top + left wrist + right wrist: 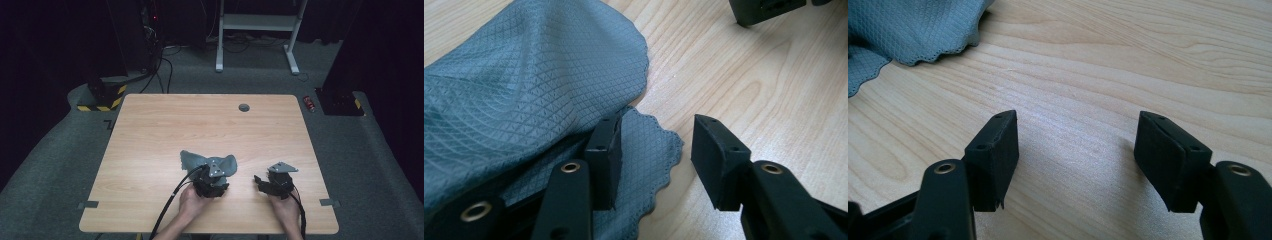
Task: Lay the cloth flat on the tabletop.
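So I've got a grey cloth (207,162) lying crumpled on the wooden table (150,135), a bit toward my side of the middle; it's bunched up with two flaps sticking out to either side in the high view, not flat at all.

My left gripper (656,160) is right at the near edge of that cloth; looking along its jaws, they stand apart with a clear gap, and the scalloped hem of the cloth lies on the table between them; one jaw sits on top of the fabric, touching it, while the other is out over bare wood, so nothing is pinched, it's let go. The fabric has a fine diamond weave up close, and a big fold of it rises up over the left side of that view. In the high view the left gripper (211,184) sits just at the cloth's near side, with its grey plate over the fabric and its cable trailing back past my left hand (192,202).

My right gripper (1075,155) is off to the right, apart from the cloth, over bare table; its jaws are spread wide with only wood grain between them, so it's released and holding nothing; a corner of the cloth (913,30) peeks in at the top left of its view. In the high view it (274,182) is near the table's front edge, held by my right hand (285,207).
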`<state>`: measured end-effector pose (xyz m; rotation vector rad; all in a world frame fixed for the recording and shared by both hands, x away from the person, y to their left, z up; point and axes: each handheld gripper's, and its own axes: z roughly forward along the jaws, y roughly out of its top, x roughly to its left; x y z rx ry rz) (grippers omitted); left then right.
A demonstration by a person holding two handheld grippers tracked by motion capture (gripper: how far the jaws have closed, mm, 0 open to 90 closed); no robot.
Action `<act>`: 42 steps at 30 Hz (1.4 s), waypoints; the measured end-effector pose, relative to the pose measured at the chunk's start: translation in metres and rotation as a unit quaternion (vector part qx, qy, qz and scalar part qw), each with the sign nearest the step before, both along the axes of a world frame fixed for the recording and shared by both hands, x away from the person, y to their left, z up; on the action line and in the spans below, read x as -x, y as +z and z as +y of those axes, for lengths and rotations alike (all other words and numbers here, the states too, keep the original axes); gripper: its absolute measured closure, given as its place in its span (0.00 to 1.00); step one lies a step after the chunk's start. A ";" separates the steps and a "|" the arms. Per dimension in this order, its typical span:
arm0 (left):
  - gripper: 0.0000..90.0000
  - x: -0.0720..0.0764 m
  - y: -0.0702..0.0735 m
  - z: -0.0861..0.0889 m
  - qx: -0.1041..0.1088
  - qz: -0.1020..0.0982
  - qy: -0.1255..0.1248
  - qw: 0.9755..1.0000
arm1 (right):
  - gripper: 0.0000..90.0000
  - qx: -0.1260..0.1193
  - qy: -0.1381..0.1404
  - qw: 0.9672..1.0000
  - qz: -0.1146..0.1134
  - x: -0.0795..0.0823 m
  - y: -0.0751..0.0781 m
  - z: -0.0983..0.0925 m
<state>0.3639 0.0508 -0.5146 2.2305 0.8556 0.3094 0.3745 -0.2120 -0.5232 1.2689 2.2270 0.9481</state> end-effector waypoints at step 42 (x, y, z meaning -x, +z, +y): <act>0.98 0.035 0.016 0.077 0.039 0.008 -0.005 0.999 | 0.68 -0.046 0.078 0.996 0.003 -0.003 0.010 0.033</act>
